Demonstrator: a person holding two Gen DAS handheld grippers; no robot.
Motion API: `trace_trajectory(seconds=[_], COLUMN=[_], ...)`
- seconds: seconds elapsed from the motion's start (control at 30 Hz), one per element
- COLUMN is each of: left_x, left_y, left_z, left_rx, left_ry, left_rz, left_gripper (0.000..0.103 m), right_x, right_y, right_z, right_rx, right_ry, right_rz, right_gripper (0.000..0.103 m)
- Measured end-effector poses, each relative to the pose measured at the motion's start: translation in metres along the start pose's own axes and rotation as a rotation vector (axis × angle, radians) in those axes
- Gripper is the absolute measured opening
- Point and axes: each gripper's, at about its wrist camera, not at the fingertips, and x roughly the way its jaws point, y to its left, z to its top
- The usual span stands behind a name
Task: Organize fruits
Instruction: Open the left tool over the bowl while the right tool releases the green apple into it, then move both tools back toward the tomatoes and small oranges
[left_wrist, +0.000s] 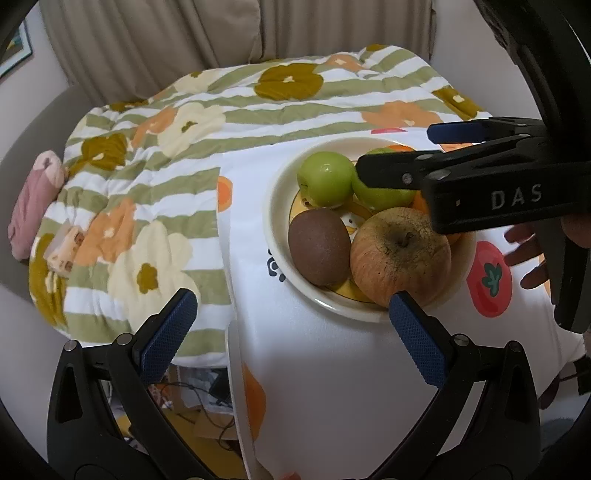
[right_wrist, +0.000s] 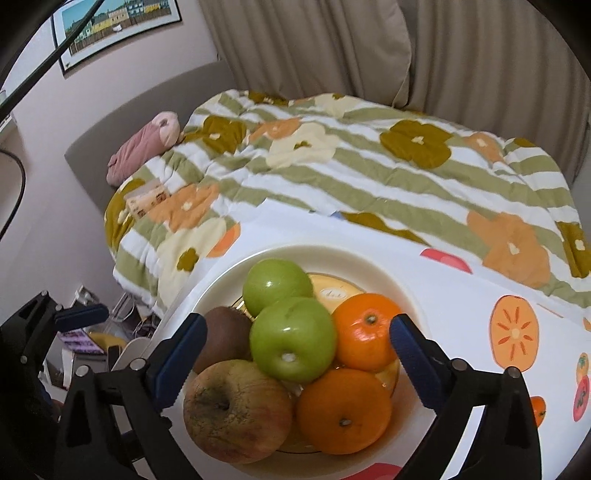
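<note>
So we're holding both grippers over the table right now. The plate (right_wrist: 369, 258) is sitting on a white tablecloth (right_wrist: 461, 306) with fruit prints, and all the fruit is piled on it: two green apples, the far one (right_wrist: 277, 286) and the near one (right_wrist: 293, 339) touching each other, a kiwi (right_wrist: 225, 338) tucked on their left, a big reddish apple (right_wrist: 236, 410) at the front, and two oranges on the right side, one (right_wrist: 365, 332) behind the other (right_wrist: 343, 410).

We're keeping the right gripper (right_wrist: 299, 354) hovering just above the pile with its fingers spread wide, nothing pinched between them. From its own camera the blue pads (right_wrist: 413, 362) are framing the near green apple and the oranges. In the left view, that same gripper (left_wrist: 399, 155) is reaching in from the right, over the green apples (left_wrist: 325, 179).

We're holding the left gripper (left_wrist: 291, 325) off the near-left edge of the plate, also spread open and gripping nothing. Its right pad (left_wrist: 417, 339) is sitting in front of the reddish apple (left_wrist: 400, 254); can't tell if it's touching.

Behind the table there's a bed with a striped flowery quilt (right_wrist: 369, 166), a pink pillow (right_wrist: 144, 151) and beige curtains (right_wrist: 369, 44).
</note>
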Motion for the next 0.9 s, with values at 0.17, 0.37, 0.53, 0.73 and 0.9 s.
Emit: trace_trajectory(seconds=[0.17, 0.37, 0.53, 0.73, 0.9], left_x=[-0.010, -0.026, -0.045, -0.064, -0.073], left_y=[-0.001, -0.006, -0.018, -0.038, -0.059], left_z=[0.002, 0.007, 0.013, 0.018, 0.023], left_rx=[0.008, -0.001, -0.008, -0.010, -0.009], left_ry=[-0.010, -0.016, -0.034, -0.047, -0.064], left_rz=[0.017, 0.022, 0.041, 0.048, 0.041], left_gripper=[0.103, 0.103, 0.103, 0.103, 0.103], right_x=[-0.013, -0.039, -0.064, -0.101, -0.129], right_y=[-0.004, -0.006, -0.009, -0.026, -0.049], right_z=[0.002, 0.001, -0.008, -0.019, -0.036], right_rx=[0.014, 0.016, 0.015, 0.041, 0.065], right_ry=[-0.017, -0.014, -0.007, -0.017, -0.036], right_rz=[0.008, 0.013, 0.018, -0.004, -0.074], right_gripper=[0.103, 0.103, 0.103, 0.103, 0.103])
